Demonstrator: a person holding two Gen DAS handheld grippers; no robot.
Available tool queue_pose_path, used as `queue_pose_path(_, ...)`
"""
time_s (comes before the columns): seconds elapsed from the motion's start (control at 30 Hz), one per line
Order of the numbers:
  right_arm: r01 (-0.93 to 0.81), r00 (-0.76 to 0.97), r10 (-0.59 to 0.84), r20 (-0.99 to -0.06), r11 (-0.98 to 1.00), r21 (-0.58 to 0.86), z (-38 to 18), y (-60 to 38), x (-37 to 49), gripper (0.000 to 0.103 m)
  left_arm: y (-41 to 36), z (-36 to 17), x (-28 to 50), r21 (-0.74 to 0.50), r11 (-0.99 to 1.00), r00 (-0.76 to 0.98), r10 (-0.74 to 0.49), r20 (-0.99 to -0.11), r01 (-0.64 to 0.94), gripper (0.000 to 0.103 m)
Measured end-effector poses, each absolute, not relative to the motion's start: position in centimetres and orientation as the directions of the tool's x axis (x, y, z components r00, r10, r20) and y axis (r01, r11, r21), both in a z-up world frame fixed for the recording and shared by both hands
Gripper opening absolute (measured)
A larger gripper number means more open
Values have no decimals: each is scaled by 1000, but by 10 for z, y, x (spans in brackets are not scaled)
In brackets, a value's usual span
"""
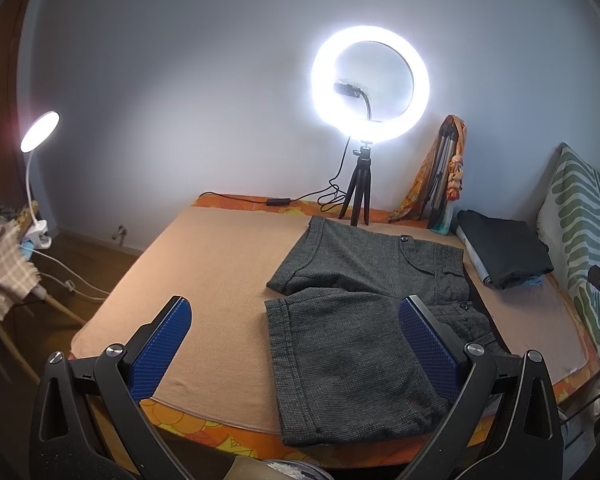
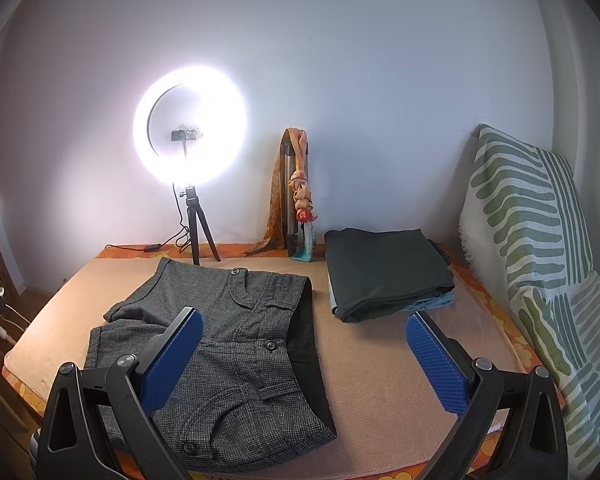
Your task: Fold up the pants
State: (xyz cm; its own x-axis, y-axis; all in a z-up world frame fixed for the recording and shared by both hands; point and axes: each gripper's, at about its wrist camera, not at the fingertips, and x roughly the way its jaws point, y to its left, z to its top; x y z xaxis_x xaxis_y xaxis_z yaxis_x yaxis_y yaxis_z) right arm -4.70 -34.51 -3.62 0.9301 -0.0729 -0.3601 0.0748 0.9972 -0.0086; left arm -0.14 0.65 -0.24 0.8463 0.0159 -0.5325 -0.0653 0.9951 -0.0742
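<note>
A bed (image 1: 228,256) takes up most of the room ahead, covered with a tan blanket (image 2: 380,360) over an orange patterned sheet (image 1: 204,428) that shows along the near and far edges. The wall (image 2: 380,80) behind is pale and plain.

The pants (image 1: 348,344), grey short ones in a fine check, lie flat across the middle of the bed, waistband toward the right edge, both legs pointing toward the left edge and slightly parted. The nearer leg reaches almost to the near edge. The dark lining shows at the waistband in the right wrist view.

At the far edge a lit ring light (image 1: 370,84) stands on a small black tripod, its cable trailing left along the sheet. Beside it, toward the far right corner, a folded tripod draped with an orange scarf (image 2: 296,196) leans on the wall. A stack of folded clothes (image 2: 384,272), dark on top, sits near the far right corner, well apart from the pants. A green-striped cushion (image 2: 540,248) stands along the right edge. Off the left edge a clip lamp (image 1: 40,132) glows above a chair with checked cloth.

The left half of the blanket is bare, and a strip of bare blanket runs between the pants and the folded stack.

The left tongs (image 1: 296,344) hang spread wide above the near edge, holding nothing. The right tongs (image 2: 304,360) are likewise spread wide and hold nothing, over the waistband end.
</note>
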Motion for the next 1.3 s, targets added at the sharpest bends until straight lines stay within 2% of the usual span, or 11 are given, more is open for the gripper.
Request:
queue_pose_path(0.5, 62, 937, -68, -342, 998, -29, -36, -346, -47, 103, 6, -5, 2, -28, 998, 843, 26, -538, -49, 103)
queue_pose_path(0.73, 47, 948, -56, -312, 998, -37, -36, -346, -45, 103, 7, -11, 12, 42, 999, 845, 18, -534, 5, 103)
queue_pose_path(1.03, -51, 940, 12, -342, 993, -104, -29, -349, -10, 103, 31, -22, 61, -1, 996, 818, -78, -570, 95, 103)
queue_pose_path(1.3, -148, 913, 89, -398, 982, -120, -35, -360, 51, 103, 51, -29, 148, -71, 984, 761, -172, -626, 164, 102)
